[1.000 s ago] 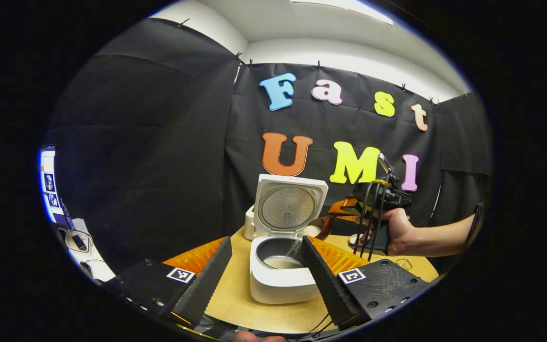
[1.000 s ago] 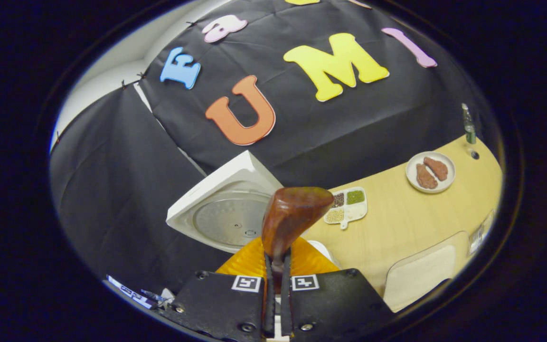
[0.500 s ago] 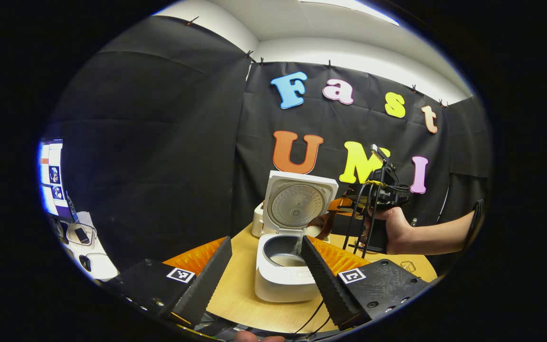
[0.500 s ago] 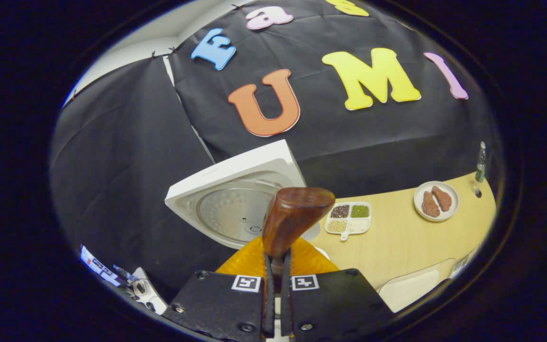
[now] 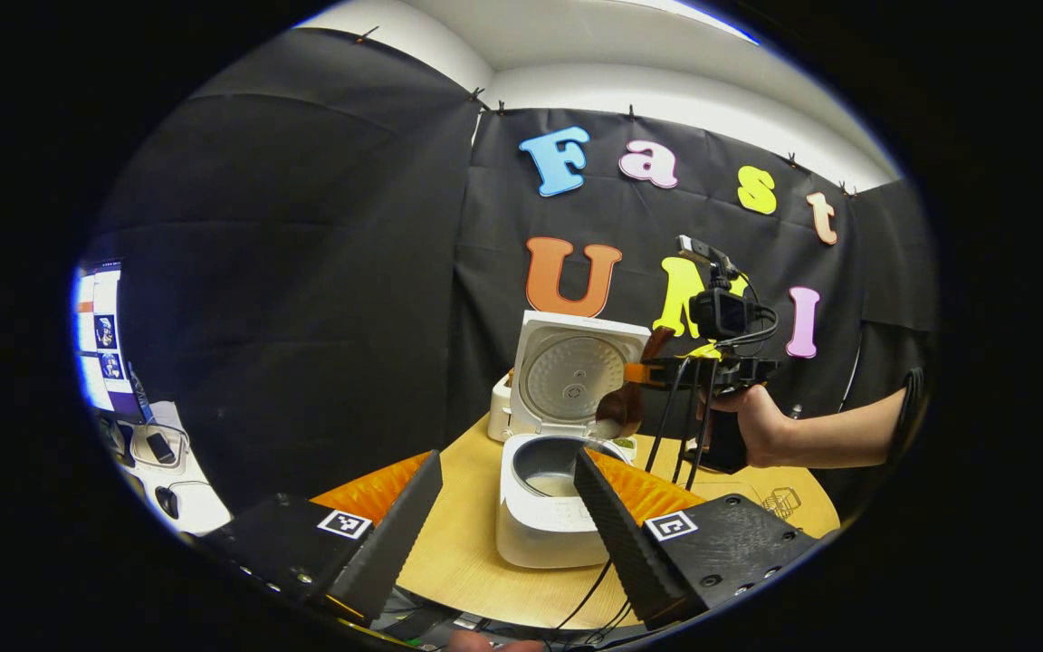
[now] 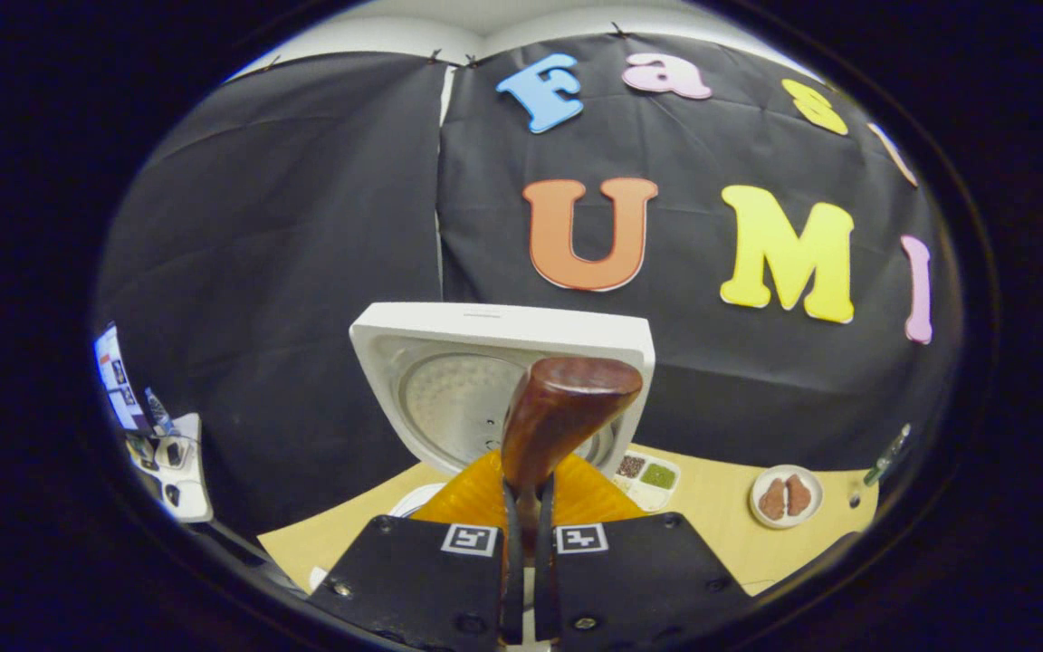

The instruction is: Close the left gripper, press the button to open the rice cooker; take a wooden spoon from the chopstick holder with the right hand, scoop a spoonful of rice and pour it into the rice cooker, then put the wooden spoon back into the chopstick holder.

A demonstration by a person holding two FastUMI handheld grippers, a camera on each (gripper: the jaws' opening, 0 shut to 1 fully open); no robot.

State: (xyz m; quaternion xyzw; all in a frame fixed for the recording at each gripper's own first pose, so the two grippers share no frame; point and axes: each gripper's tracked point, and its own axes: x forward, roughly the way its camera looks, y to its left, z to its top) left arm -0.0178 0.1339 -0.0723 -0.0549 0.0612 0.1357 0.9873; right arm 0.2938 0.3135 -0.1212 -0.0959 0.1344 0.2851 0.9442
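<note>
Upright, wooden spoon (image 6: 562,412) points bowl-end upward.

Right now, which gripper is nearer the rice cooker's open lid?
Right. The right gripper holds the wooden spoon just beside the lid; the left gripper sits back, in front of the cooker.

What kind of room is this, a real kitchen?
Probably not a real kitchen: it looks like a recording booth set up as one. Black cloth walls hang around a wooden table with an open rice cooker and a plate of food.
</note>
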